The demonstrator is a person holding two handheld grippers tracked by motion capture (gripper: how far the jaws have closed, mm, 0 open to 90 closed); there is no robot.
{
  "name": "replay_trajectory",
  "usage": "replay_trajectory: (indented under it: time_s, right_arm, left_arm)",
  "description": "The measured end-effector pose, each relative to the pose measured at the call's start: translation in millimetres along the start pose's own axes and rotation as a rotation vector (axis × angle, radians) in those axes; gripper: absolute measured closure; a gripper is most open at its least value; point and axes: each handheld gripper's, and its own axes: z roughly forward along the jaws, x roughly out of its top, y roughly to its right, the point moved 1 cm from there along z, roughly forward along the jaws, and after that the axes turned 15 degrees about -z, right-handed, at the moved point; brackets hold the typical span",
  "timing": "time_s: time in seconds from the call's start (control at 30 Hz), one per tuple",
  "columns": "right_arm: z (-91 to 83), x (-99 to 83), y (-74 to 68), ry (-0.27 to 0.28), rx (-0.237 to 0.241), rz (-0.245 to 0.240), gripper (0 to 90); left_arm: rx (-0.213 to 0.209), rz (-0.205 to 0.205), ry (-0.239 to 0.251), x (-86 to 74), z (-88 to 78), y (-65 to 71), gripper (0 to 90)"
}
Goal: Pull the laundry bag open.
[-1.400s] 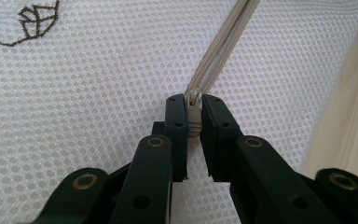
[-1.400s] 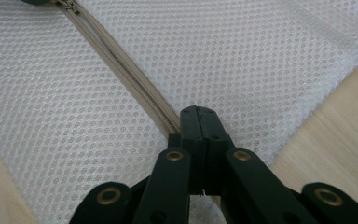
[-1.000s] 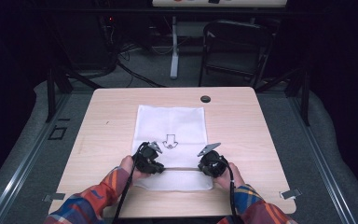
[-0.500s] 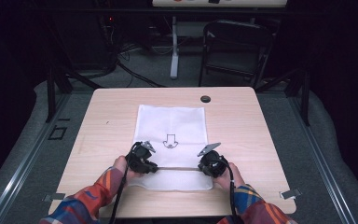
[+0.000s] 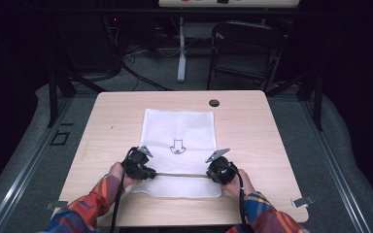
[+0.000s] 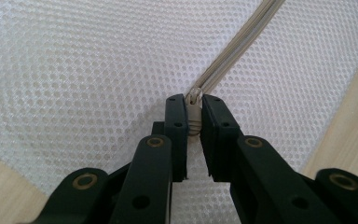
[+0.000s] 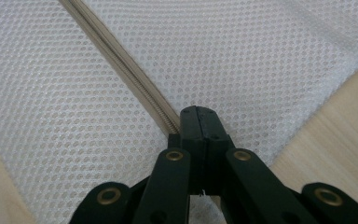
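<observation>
Zipping of the white mesh bag (image 5: 179,141), lying mid-desk toward the near edge, looked nearly finished: the left claw (image 6: 193,109) pinched the zipper pull (image 6: 194,116) near the bag's left end, while the right claw (image 7: 199,116), clamped tight, anchored the zipper's right end.

The high view is taken from above the near edge of the desk (image 5: 126,107), facing forward and down. Each gripper view is taken close along its own tool, left tool (image 6: 194,121) and right tool (image 7: 199,122), facing the mesh bag (image 5: 179,131). The bag's zipper (image 5: 182,174) is shared by all views.
</observation>
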Motion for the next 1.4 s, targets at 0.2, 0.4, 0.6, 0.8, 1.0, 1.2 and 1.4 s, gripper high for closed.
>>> replay_trajectory:
  time_s: [0.2, 0.4, 0.6, 0.8, 1.0, 1.2, 1.4]
  right_arm:
    - [0.2, 0.0, -0.3, 0.003, -0.003, 0.004, 90.0]
    - [0.3, 0.1, -0.3, 0.002, -0.001, 0.001, 90.0]
    - [-0.1, -0.1, -0.1, 0.0, 0.002, 0.002, 90.0]
    - [0.1, 0.0, -0.3, 0.002, 0.0, 0.001, 90.0]
    - [0.2, 0.1, -0.3, 0.001, -0.001, 0.001, 90.0]
    - [-0.3, 0.4, -0.1, -0.007, 0.0, -0.003, 90.0]
    - [-0.4, 0.5, -0.1, -0.009, 0.001, -0.003, 90.0]
  left_arm:
    - [-0.002, -0.023, 0.003, -3.9, -4.3, -5.4, 80.9]
    - [-0.001, -0.028, 0.005, -5.7, -7.1, -7.6, 80.9]
    - [0.015, -0.048, 0.01, -9.1, -12.6, -14.0, 80.8]
    - [0.031, -0.074, 0.02, -14.2, -19.3, -21.1, 80.7]
    - [0.029, -0.104, 0.034, -19.8, -25.5, -26.9, 80.6]
    - [0.055, -0.124, 0.036, -23.6, -28.8, -30.4, 80.6]
    - [0.04, -0.157, 0.05, -28.6, -33.5, -36.0, 80.5]
